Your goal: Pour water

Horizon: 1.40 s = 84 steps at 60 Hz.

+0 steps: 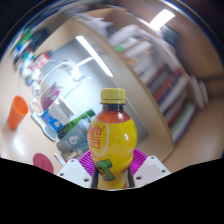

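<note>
A: Two fingers (88,163), each with a magenta pad, sit against opposite sides of the bottle (111,140). The gripper (112,168) appears clamped on the bottle's lower body; no gap shows at either side.

B: Confirm the position and axis of the bottle.

A: The bottle stands between the fingers and rises straight ahead of them. Its long axis runs along the finger direction, with the yellow cap (113,96) at the far end. The cap appears to be on. The contents are orange, not clear water.

B: List the items around the bottle.

A: To the left of the bottle, well apart, stands an orange cup (17,111) on a pale table (40,135). Nearer the bottle on that side lies a green-and-white box (75,128). Low and left of the bottle is a pink round object (42,161); its identity cannot be determined. Beyond the bottle to the right stand shelves (165,75).

B: State the requirement for the coming move.

A: In my judgement, the bottle must travel left toward the cup, then tilt. The box lies partly in that path. The cap would block pouring.
</note>
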Tool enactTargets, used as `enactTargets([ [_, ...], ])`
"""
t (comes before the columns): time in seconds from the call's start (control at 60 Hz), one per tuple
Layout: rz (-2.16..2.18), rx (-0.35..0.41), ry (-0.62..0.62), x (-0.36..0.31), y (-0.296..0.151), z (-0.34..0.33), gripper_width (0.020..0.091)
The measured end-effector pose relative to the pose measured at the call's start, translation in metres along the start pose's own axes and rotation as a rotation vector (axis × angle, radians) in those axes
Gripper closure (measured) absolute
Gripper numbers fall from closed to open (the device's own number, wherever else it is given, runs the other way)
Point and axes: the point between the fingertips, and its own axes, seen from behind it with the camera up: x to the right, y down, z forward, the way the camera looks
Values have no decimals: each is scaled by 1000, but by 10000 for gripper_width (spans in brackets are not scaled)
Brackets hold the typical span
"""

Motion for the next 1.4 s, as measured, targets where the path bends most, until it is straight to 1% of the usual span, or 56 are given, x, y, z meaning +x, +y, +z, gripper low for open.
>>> enactTargets([
  [0.117, -469, 85, 1, -48, -62, 22, 691],
  [0.183, -727, 147, 41, -78, -86, 31, 691],
  [0.283, -1037, 227, 67, -110, -107, 35, 689],
  [0.367, -1198, 293, 95, -128, -119, 35, 690],
  [0.517, -1346, 318, 122, -135, -127, 41, 691],
  [0.717, -1340, 308, 118, -136, -128, 45, 690],
  [0.783, -1254, 295, 112, -127, -130, 49, 689],
  [0.833, -1100, 270, 99, -115, -130, 52, 690],
  [0.9, -758, 229, 87, -87, -130, 56, 689],
  [0.933, -533, 203, 89, -72, -122, 53, 689],
  [1.0, -58, 140, -11, -63, -104, 55, 689],
  [1.067, 435, 73, -141, -83, -80, 52, 686],
  [1.083, 568, 64, -153, -94, -71, 48, 686],
  [1.133, 823, 6, -268, -103, -57, 46, 687],
  [1.167, 921, -27, -325, -105, -48, 48, 686],
  [1.2, 974, -44, -347, -109, -38, 49, 684],
  [1.217, 1007, -38, -330, -122, -29, 42, 683],
  [1.233, 1009, -48, -332, -126, -23, 43, 677],
  [1.25, 985, -74, -352, -119, -17, 50, 674],
  [1.283, 1023, -66, -307, -158, 6, 31, 674],
  [1.3, 1012, -65, -307, -159, 12, 30, 675],
  [1.317, 978, -77, -334, -148, 7, 42, 675],
  [1.4, 992, -102, -357, -163, 23, 40, 669],
])
